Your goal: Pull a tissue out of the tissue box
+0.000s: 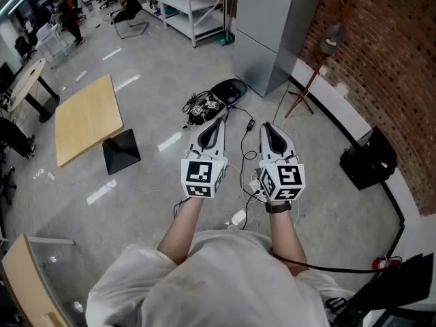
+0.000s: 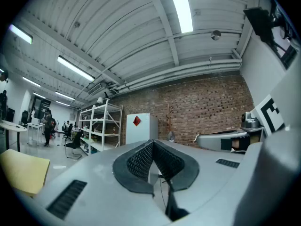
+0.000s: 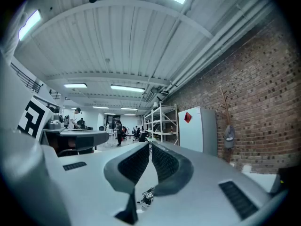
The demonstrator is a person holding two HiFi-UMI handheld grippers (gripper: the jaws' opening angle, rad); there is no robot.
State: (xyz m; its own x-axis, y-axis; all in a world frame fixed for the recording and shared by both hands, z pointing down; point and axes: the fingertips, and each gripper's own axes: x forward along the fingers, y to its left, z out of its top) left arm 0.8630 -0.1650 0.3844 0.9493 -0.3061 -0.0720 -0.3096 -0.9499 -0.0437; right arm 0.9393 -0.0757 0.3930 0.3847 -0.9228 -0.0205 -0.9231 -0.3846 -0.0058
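Head view shows you holding both grippers level before your chest, side by side and a little apart. Your left gripper (image 1: pixel 218 122) and your right gripper (image 1: pixel 267 125) both have the jaws clenched, pads together, grasping nothing. Beneath them on the grey floor (image 1: pixel 170 60) lie tangled cables (image 1: pixel 248 176) and a black device with marker cubes (image 1: pixel 206 107). A yellow table (image 1: pixel 87 118) stands at your left, a black case (image 1: pixel 368 159) at your right by the brick wall (image 1: pixel 388 53). Where the tissue box is you cannot tell from these views

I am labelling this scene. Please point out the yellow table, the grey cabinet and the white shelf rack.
yellow table (image 1: pixel 87 118): head view, middle of its top.
grey cabinet (image 1: pixel 274 33): head view, its front face.
white shelf rack (image 1: pixel 187 0): head view, a shelf board.
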